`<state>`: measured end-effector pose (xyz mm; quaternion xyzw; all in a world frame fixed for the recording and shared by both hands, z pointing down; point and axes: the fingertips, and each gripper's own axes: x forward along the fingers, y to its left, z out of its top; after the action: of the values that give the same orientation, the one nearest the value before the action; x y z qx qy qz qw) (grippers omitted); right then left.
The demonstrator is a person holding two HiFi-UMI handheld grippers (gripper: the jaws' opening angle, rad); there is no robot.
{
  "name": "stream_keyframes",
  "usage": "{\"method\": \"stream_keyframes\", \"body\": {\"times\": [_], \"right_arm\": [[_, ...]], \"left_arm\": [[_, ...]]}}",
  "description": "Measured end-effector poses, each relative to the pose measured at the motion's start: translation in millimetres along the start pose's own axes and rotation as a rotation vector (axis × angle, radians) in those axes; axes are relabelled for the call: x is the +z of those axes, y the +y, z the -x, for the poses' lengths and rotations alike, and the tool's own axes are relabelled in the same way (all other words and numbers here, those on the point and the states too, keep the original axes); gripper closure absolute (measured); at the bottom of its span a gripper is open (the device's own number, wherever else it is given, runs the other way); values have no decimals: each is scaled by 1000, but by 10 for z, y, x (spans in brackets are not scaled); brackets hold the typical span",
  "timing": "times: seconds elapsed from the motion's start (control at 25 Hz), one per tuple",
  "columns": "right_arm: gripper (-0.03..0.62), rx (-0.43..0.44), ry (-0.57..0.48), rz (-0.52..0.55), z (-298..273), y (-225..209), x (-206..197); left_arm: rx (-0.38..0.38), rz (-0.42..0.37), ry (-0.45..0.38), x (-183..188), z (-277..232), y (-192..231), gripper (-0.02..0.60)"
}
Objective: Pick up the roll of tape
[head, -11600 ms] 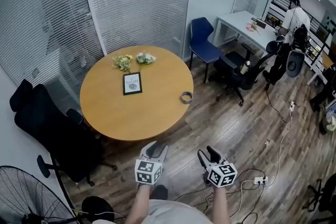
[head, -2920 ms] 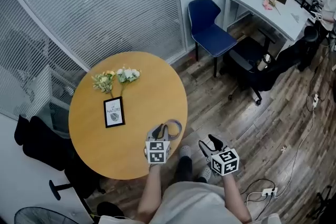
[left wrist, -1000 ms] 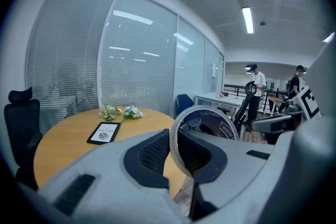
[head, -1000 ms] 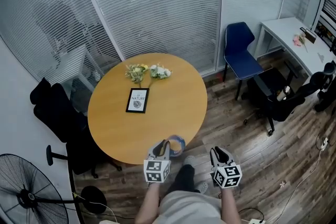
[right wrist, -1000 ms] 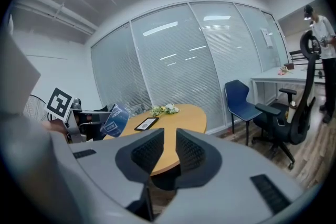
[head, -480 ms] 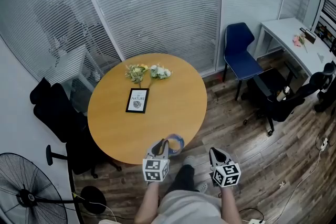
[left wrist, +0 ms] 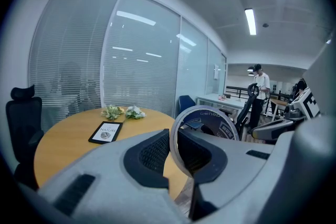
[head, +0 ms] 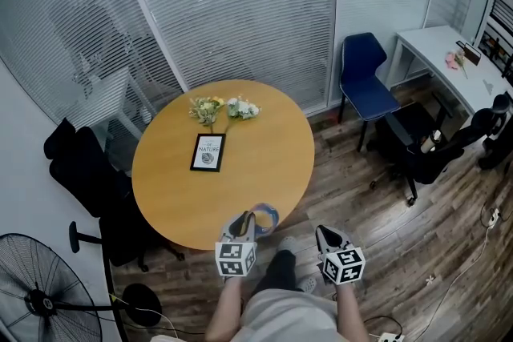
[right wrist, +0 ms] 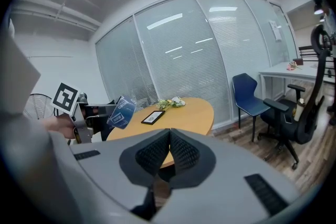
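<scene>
The roll of tape (head: 265, 218) is a grey ring with a blue printed core. It hangs in the air over the near edge of the round wooden table (head: 264, 140). My left gripper (head: 244, 226) is shut on its rim. In the left gripper view the tape roll (left wrist: 209, 116) stands upright, and the left gripper (left wrist: 173, 140) pinches its wall between the two pads. My right gripper (head: 329, 238) is off to the right over the floor, shut and empty. The right gripper view shows that gripper (right wrist: 169, 137) with its pads pressed together, and the tape roll (right wrist: 121, 112) held at the left.
On the table lie a framed card (head: 208, 152) and small flowers (head: 221, 107). A blue chair (head: 365, 84) and a black office chair (head: 421, 148) stand to the right. Another black chair (head: 76, 180) and a fan (head: 36, 292) stand to the left. A person (left wrist: 259, 89) stands far off.
The tape lay on the table in the oldest frame and now hangs in my left gripper. Over the last second the right gripper's jaws came together. The left gripper kept still.
</scene>
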<state>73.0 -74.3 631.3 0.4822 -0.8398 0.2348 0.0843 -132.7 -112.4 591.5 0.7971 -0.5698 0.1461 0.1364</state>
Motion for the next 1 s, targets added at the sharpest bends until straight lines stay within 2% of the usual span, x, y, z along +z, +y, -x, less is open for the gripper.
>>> {"method": "stream_keyframes", "body": {"times": [1.0], "right_arm": [[595,21,5,0,20,82,-47]], "left_arm": [[-13,-1,-17,-16,40,-37,529]]}}
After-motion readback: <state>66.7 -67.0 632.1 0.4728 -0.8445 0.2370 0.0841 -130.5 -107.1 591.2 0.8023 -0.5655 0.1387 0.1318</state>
